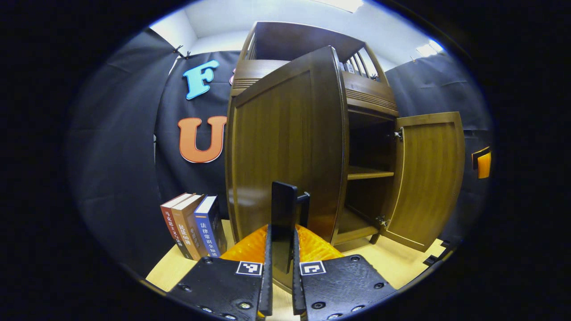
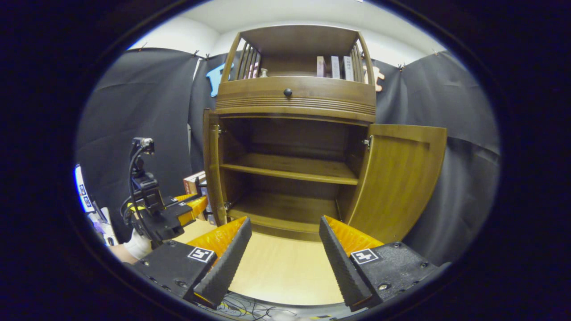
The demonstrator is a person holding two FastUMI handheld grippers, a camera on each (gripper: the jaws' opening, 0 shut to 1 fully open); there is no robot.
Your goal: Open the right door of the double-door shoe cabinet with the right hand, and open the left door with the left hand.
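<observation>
Nearest in the left gripper view, the left hand-held gripper (image 1: 282,249) has its fingers closed to a narrow slot on the dark upright handle (image 1: 284,209) of the brown wooden left door (image 1: 285,147), which stands swung well out from the brown double-door shoe cabinet (image 1: 357,96). Nearest in the right gripper view, the right hand-held gripper (image 2: 284,254) hangs wide open, holding nothing, over the pale wooden tabletop (image 2: 281,272). Farther off, the brown wooden right door (image 2: 399,178) already stands open, and both bare inner shelves show. Judging by this, the step in hand is finishing the left door's swing: best follow the hinge's arc rather than pull straight, minding the upright books (image 1: 192,225) just left of the door.
</observation>
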